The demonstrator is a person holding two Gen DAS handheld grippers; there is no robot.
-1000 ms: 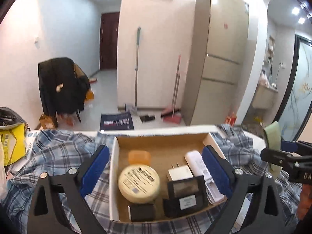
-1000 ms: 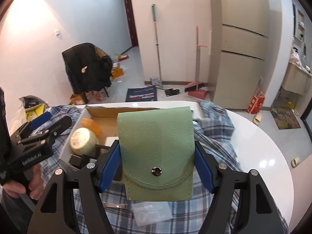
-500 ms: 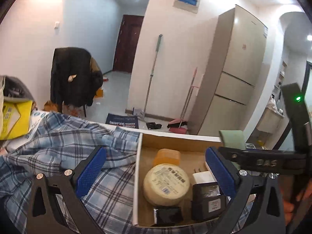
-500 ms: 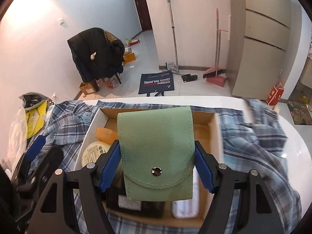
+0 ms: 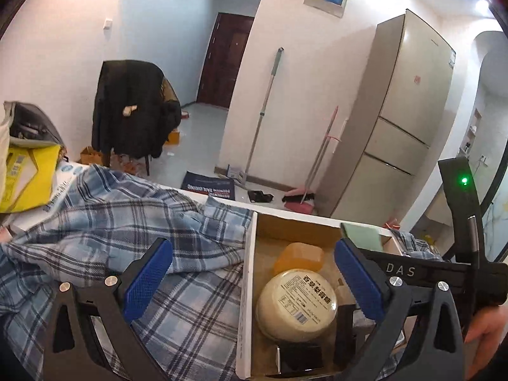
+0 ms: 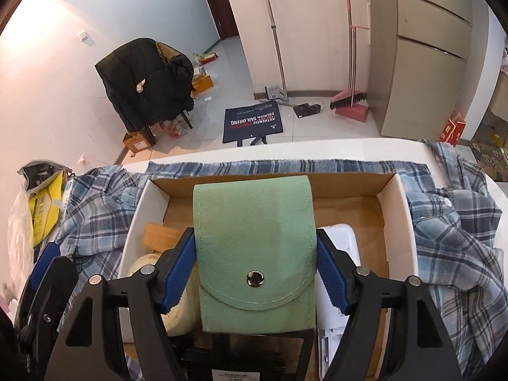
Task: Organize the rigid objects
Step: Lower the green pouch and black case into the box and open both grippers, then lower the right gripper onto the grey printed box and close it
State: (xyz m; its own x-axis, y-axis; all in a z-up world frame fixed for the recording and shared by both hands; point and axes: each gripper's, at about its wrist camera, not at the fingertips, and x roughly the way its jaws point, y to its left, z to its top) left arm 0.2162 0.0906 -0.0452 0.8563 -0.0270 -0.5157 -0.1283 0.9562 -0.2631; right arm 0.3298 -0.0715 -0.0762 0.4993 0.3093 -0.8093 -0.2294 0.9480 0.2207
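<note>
**Pouch over the box, most items already in**

I see the cloth (image 6: 451, 222), a blue plaid spread over the table (image 6: 349, 146), with the box (image 6: 393, 209) sitting on it. From what I can judge, the sorting is well along: the box already holds a round tub (image 5: 297, 304) near its left wall, an orange block (image 5: 300, 255) just beyond that, a white case (image 6: 341, 247) toward the right, and a dark item (image 6: 236, 368) at the near edge.

My right gripper (image 6: 255, 273) has its jaws about half spread and pressed on both sides of the green pouch (image 6: 254, 241), which hangs above the middle of the box, not yet set down. I judge the far right part of the box floor is bare enough to take it.

My left gripper (image 5: 250, 281) stands wide apart with nothing between its pads, straddling the box's left wall.

What remains, as far as I can tell, is lowering and releasing the pouch. I cannot see whether other loose items wait outside the box.
</note>
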